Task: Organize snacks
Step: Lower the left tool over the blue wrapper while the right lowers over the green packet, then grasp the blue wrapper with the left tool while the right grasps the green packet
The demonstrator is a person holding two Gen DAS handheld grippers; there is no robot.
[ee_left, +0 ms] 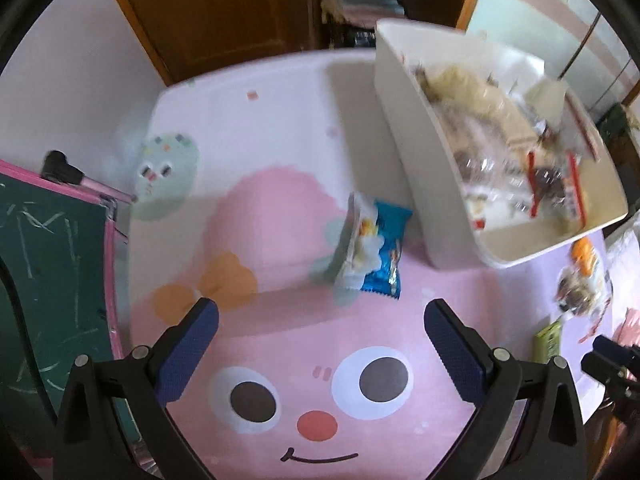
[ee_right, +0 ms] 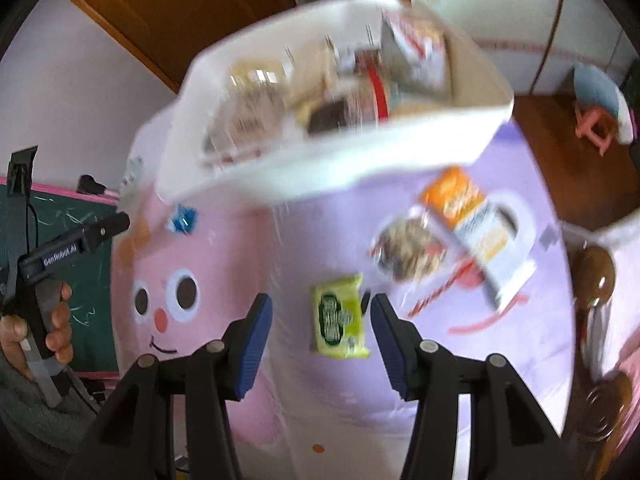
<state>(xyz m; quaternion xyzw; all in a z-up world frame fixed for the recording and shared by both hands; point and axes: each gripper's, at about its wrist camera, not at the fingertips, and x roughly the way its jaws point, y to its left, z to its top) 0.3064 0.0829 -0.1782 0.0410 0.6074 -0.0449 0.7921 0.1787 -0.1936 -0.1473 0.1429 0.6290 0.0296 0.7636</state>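
My white bin (ee_right: pixel 280 176) holds many snacks. The green snack (ee_right: pixel 340 316) lies between my right gripper's (ee_right: pixel 320 322) spread jaws, untouched.

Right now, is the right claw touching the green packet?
Apart. The right wrist view shows the green packet lying flat on the mat between the open right claw fingers, with mat showing on both sides.

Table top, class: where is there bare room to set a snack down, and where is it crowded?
Free: the pink cartoon face between the left gripper and the blue packet, and the stretch between the chalkboard and the white bin. Crowded: beside the bin, where the green packet, orange packet and round snack lie.
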